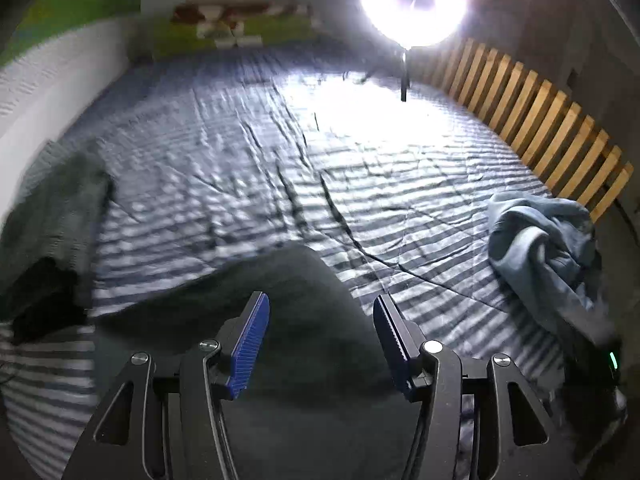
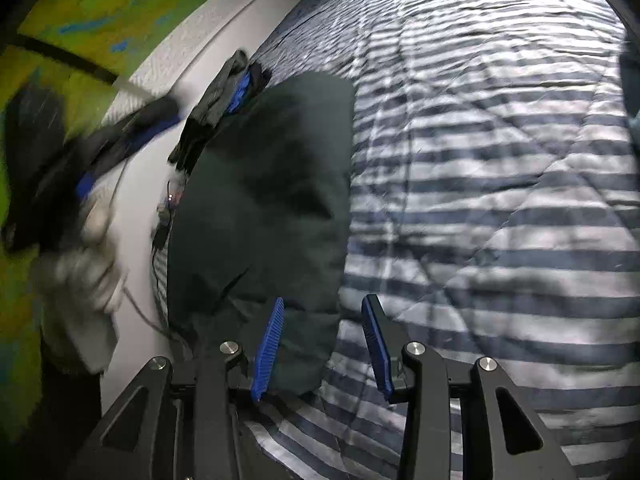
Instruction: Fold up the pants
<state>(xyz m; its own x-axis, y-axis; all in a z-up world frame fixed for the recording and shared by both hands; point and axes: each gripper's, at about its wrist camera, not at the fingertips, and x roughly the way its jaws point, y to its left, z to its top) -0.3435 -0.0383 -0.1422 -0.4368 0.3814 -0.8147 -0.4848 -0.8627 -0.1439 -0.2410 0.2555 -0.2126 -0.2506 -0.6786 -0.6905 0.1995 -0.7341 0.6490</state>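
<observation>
dark green soft cloth pants lying flat, folded, on striped quilted bedspread near its edge. limp, light, not slippery; best pinched at a corner or hem. left gripper and right gripper both gaping, holding nothing.

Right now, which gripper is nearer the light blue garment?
Left. The left gripper hangs open over the dark pants, the light blue garment crumpled off to its right. The right gripper sees only its sliver at the far edge.
</observation>
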